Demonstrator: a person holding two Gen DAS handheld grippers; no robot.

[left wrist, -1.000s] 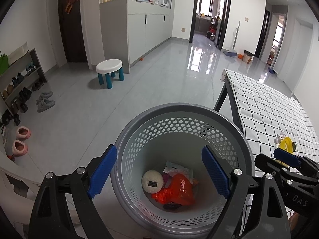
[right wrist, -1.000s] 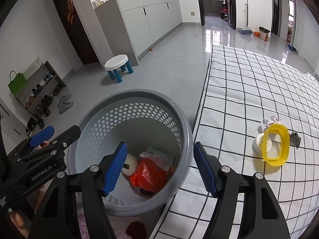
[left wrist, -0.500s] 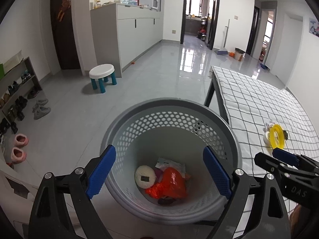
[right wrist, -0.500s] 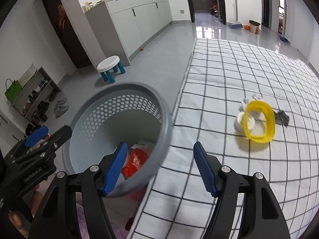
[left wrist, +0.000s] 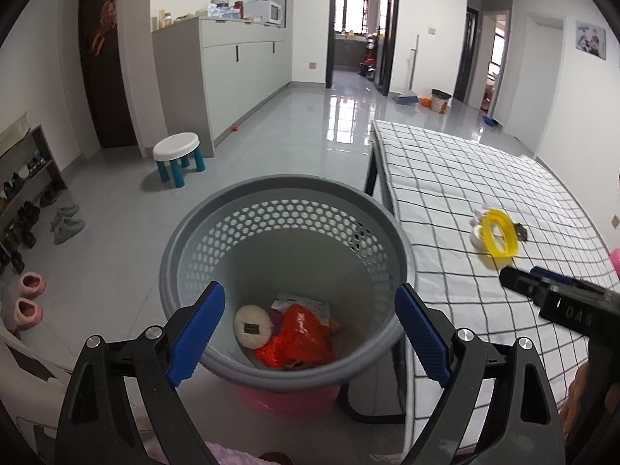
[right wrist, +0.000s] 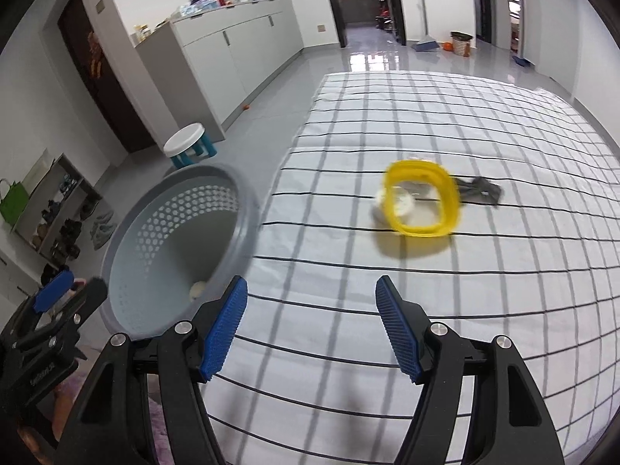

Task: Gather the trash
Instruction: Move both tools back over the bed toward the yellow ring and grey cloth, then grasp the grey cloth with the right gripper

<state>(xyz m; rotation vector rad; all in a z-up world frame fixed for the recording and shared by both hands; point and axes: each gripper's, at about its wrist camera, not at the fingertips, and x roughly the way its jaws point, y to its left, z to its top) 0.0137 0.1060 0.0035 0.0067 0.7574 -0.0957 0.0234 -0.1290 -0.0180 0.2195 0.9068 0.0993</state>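
A grey perforated basket [left wrist: 286, 209] stands beside the checked table [left wrist: 457, 193]; it also shows in the right wrist view [right wrist: 174, 209]. It holds an orange wrapper [left wrist: 302, 333], a round white puck [left wrist: 252, 325] and paper. On the table lie a yellow ring-shaped container [right wrist: 422, 205], a white lump [right wrist: 401, 201] and a grey scrap [right wrist: 480, 190]. My left gripper [left wrist: 308, 333] is open over the basket. My right gripper [right wrist: 310, 325] is open and empty above the table, short of the yellow container [left wrist: 498, 238].
A white stool with teal legs [left wrist: 178, 155] stands on the floor beyond the basket. A shoe rack [left wrist: 27, 186] lines the left wall, white cabinets [left wrist: 232, 69] the back. A pink object [left wrist: 290, 399] sits under the basket.
My right gripper has swung right, from over the basket to over the table, nearer the yellow container. My left gripper has pulled back and up a little from the basket.
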